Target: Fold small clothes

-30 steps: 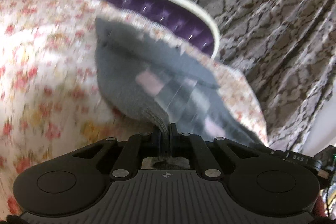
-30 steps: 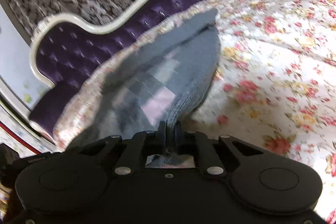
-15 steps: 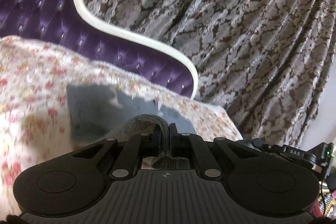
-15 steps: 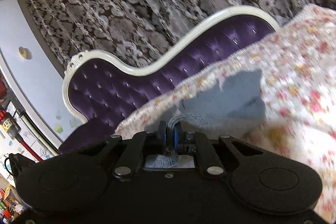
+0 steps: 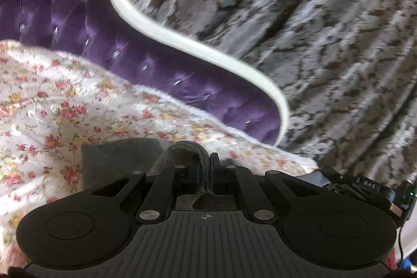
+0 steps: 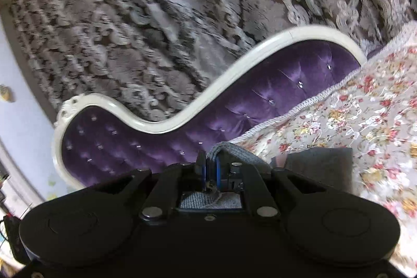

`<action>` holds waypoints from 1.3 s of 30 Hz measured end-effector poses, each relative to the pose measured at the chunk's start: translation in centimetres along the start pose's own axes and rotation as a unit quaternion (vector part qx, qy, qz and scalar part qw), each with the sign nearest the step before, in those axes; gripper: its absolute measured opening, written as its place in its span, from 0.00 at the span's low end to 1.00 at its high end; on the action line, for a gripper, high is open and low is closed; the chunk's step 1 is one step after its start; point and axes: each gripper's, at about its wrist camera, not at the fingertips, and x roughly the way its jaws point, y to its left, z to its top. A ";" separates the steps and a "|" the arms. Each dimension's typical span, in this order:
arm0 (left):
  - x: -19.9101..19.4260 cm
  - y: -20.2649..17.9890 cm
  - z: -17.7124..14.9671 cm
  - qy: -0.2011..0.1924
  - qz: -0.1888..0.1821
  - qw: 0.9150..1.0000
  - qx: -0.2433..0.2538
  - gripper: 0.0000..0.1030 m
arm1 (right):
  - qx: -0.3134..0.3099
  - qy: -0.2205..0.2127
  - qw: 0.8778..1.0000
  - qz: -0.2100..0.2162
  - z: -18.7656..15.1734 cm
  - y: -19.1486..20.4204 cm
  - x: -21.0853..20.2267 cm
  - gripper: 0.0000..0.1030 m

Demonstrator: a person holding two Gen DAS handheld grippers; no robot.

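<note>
Both grippers, left [image 5: 206, 168] and right [image 6: 210, 163], are clamped on the grey cloth [image 5: 117, 155] at lower centre, over the quilt [image 5: 65, 106].

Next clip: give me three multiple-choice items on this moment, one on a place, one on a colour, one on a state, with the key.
1. Where does the grey garment lie?
A. on the floral bedspread
B. on the floor
C. over the headboard

2. What colour is the headboard's padding?
A. red
B. purple
C. green

3. How do the left gripper jaws stand?
A. wide open
B. shut on nothing
C. shut on the garment

Key: 1 A, flowers surround the garment; 2 B, tufted purple inside a white frame; 3 C, grey knit is pinched between the jaws.
</note>
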 end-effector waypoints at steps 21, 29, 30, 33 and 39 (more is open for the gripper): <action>11.7 6.1 2.5 0.022 0.106 0.994 -0.025 0.27 | 0.024 0.073 0.989 -0.126 -1.4 -8.7 15.7 0.12; 7.5 3.4 2.6 -0.004 0.128 0.990 0.051 0.40 | 0.026 0.048 0.989 -0.140 -0.5 -8.7 14.2 0.51; 7.2 2.9 2.0 0.002 0.129 0.989 0.067 0.41 | 0.015 0.049 0.989 -0.139 -0.4 -8.4 13.8 0.51; 6.8 1.1 -0.3 0.020 0.122 0.986 0.114 0.42 | -0.037 0.068 0.988 -0.135 -1.1 -6.8 12.9 0.51; 8.1 -1.6 -4.7 0.052 0.111 0.973 0.196 0.42 | -0.207 0.106 0.963 -0.132 -5.4 -1.3 11.9 0.51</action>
